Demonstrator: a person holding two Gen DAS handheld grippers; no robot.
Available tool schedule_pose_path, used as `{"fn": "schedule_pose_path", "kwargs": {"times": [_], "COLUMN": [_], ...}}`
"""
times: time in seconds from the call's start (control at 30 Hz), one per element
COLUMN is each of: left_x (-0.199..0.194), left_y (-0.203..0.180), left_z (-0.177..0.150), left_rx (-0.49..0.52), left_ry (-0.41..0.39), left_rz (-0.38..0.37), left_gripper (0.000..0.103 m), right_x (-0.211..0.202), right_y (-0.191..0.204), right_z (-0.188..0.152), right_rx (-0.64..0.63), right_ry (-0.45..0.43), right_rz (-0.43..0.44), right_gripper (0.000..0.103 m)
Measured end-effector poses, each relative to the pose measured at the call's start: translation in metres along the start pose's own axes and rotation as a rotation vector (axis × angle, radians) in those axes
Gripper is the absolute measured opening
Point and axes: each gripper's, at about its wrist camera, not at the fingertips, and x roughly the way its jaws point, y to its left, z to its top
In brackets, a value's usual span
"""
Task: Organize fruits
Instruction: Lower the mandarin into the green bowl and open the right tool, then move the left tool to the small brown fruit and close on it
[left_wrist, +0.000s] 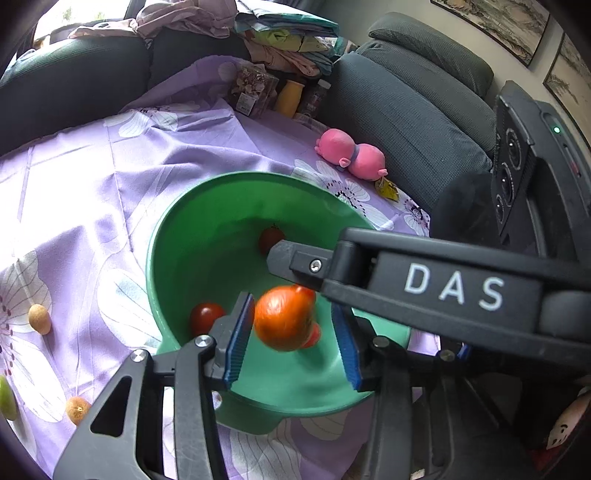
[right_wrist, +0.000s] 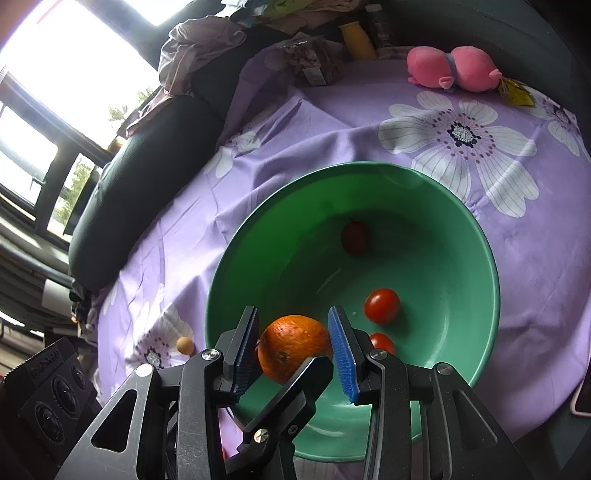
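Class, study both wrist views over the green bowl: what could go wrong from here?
1. The orange looks blurred and loose between the fingers of the left gripper; it may land on the cherry tomatoes in the green bowl.
2. The right gripper crosses the left one closely above the bowl; they could collide.

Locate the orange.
In both wrist views the orange sits over the green bowl, between open gripper pads, near two red tomatoes.

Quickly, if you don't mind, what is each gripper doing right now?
Left gripper: open, an orange loose between its pads over the green bowl.
Right gripper: open, holding nothing.
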Motion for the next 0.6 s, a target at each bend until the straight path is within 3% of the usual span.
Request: {"fn": "schedule_pose_path", "kwargs": {"times": [0.1,0.2,0.33,0.47,0.6], "left_x": [-0.024,-0.059,-0.111,-0.150,-0.159], "left_y": [0.004,0.017,0.055,0.102,0.139], "left_z": [0.001,0.000,-0.008,-0.023,-0.034], "left_rx": [-0.012,-0.051,-0.159,-0.318,-0.436], "left_ry": [-0.034,-0.096,-0.184,-0.226,-0.214], "left_rz": [-0.002,0.022,0.158,0.348,0.414], "left_gripper": [0.047,0.060,0.062,0.063,0.061], "right_x": [-0.009,-0.018,-0.025,-0.020,0.001], "right_y": [0.001,0.009,0.025,0.055,0.087], "right_z": [0.000,-0.002,-0.007,-0.017,-0.034], "right_rx": [-0.002,-0.051,-0.129,-0.228,-0.331], "right_ry": [-0.044,-0.090,-0.098,-0.043,0.066], "right_rz": [0.022,0.003,0.053,0.141,0.200], "right_gripper": [0.043,0.045,0.045,0.045,0.045]}}
